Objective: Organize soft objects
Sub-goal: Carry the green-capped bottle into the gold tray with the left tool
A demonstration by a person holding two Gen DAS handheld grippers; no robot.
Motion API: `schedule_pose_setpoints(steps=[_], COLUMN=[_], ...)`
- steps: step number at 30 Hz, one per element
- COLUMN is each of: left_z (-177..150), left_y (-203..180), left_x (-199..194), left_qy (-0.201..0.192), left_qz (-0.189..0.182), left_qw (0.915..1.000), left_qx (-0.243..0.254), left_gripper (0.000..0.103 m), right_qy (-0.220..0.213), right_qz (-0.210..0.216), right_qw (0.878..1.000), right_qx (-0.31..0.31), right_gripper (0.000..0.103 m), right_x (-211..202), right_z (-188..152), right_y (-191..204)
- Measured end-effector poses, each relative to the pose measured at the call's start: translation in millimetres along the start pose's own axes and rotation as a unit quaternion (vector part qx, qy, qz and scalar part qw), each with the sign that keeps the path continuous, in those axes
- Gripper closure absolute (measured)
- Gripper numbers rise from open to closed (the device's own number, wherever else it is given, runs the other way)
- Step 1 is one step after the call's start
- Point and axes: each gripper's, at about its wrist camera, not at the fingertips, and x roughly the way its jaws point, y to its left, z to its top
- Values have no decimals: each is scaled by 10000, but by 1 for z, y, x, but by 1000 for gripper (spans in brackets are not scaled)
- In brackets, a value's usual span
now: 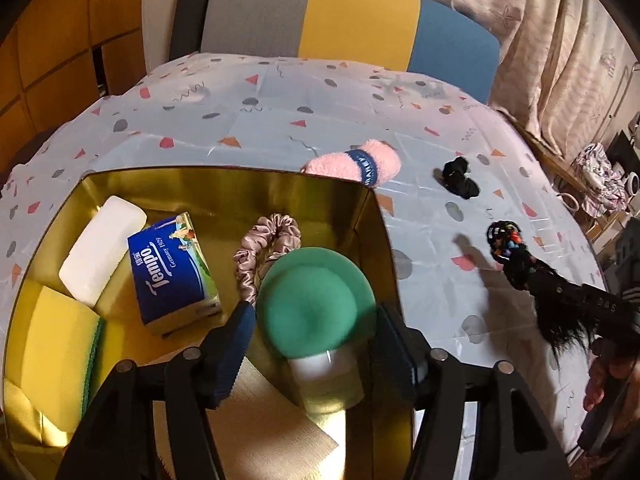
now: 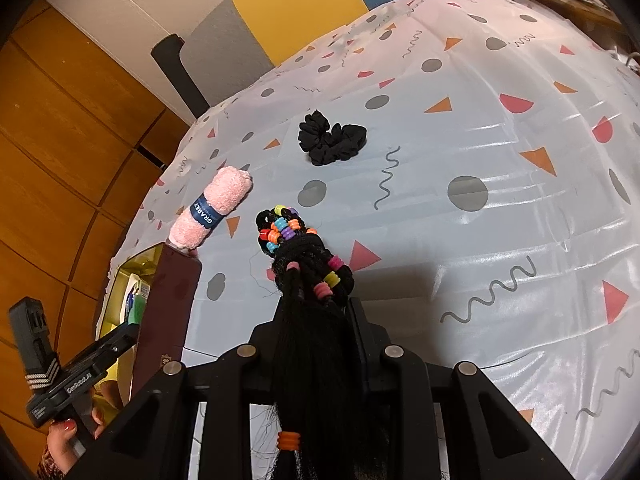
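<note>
My left gripper (image 1: 310,344) is positioned over the gold-lined box (image 1: 224,188), its fingers (image 1: 236,344) parted to either side of a green round sponge (image 1: 316,300) with a white underside; whether the pads actually press it I cannot tell, as the view there is blurred. Inside the box I record a white bar-shaped pad (image 1: 102,250), a blue Tempo tissue pack (image 1: 174,270), a yellow sponge with green backing (image 1: 56,356), a pink satin scrunchie (image 1: 266,252) lying just behind the green sponge, and a beige woven cloth (image 1: 272,428) beneath my fingers. My right gripper (image 2: 316,308) is clamped on a black braided hairpiece with coloured beads (image 2: 304,264), the beaded end projecting forward past the fingertips above the patterned tablecloth (image 2: 500,220), the loose hair trailing back over the gripper body. On the cloth, a rolled pink towel with a blue band (image 2: 210,208) lies at the far outer corner of the box, touching its rim or just beside it. A black scrunchie (image 2: 330,142) rests farther out on the cloth, well apart from the box.
</note>
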Motion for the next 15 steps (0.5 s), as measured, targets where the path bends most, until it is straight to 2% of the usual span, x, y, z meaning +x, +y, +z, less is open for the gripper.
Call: schedule_pose_setpoints(steps=[8,15], left_z=[-28,-58], left_y=[15,26], left_x=[-46,-77], left_qy=[-454,-718], left_qz=[-552,-673], left_qw=[9973,9951], left_qx=[-195,-9], left_gripper=[39,39], right_qy=[-148,-253], right_qz=[144,580], right_qw=[9996,9978], right_qx=[-178,-215], right_gripper=[76,76], right_x=[-7,-17], right_z=[-1,-18], right_y=[11,33])
